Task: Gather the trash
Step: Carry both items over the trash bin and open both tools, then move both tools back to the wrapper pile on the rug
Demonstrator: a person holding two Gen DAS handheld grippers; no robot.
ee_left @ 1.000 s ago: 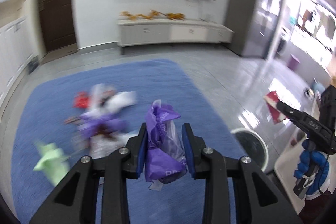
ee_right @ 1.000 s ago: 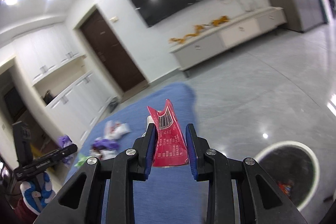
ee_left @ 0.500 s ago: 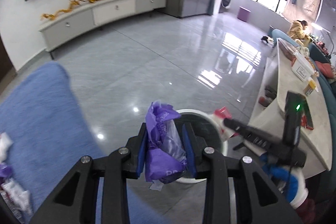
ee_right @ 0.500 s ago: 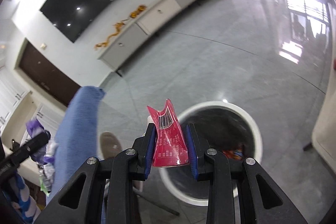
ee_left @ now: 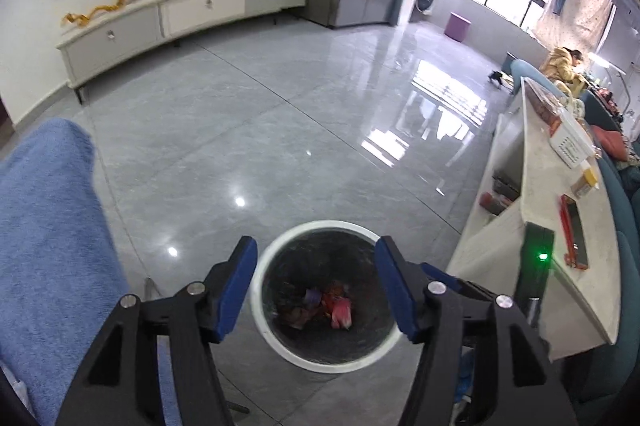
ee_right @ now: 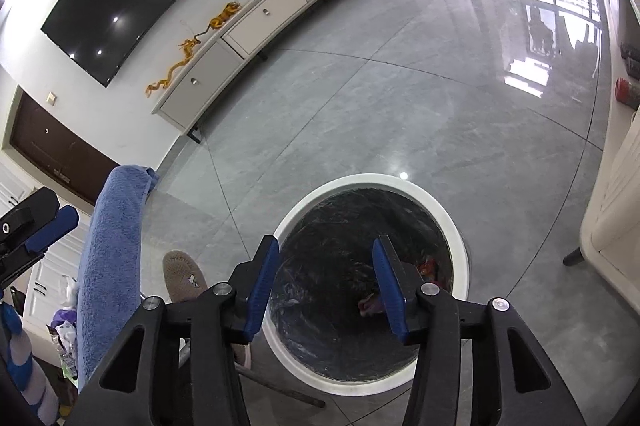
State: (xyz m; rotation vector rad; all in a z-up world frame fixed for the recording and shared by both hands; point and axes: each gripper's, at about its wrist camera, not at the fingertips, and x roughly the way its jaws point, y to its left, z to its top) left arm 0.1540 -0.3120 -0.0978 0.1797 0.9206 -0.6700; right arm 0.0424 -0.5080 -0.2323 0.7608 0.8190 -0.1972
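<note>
Left claw [ee_left: 316, 282], right claw [ee_right: 326, 278] just sprung apart, empty – over white-rimmed bin [ee_left: 264, 318]; wrappers [ee_left: 340, 308] inside.

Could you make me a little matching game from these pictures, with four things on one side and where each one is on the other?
Things:
1. left gripper
2. trash bin
3. yellow dragon ornament
4. blue rug

Places:
A. on the white cabinet under the TV
B. on the grey floor, wrappers inside
C. left of the bin
D. open and empty above the bin

Pairs: 1-D, 2-B, 3-A, 4-C
</note>
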